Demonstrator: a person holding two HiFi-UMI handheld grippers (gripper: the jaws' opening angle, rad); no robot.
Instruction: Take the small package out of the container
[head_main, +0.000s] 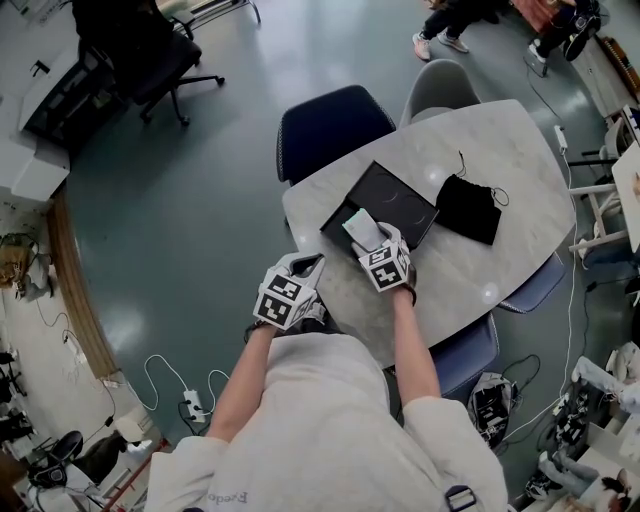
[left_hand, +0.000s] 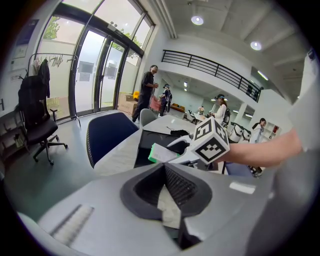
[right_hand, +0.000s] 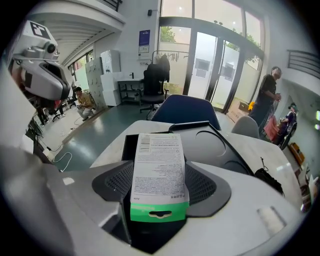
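A black pouch (head_main: 468, 208), possibly of cloth, is seen lying on the marbled table (head_main: 510, 140), right of the right gripper (head_main: 372, 238). A navy chair (head_main: 330, 125) is tucked in beyond that gripper, a grey chair (head_main: 443, 85) beside it. A black office chair (head_main: 150, 55) is placed well off to its left.

Matt card package (right_hand: 159, 172), smooth blk plastic container (head_main: 400, 205), marble-look tabletop (head_main: 500, 265).
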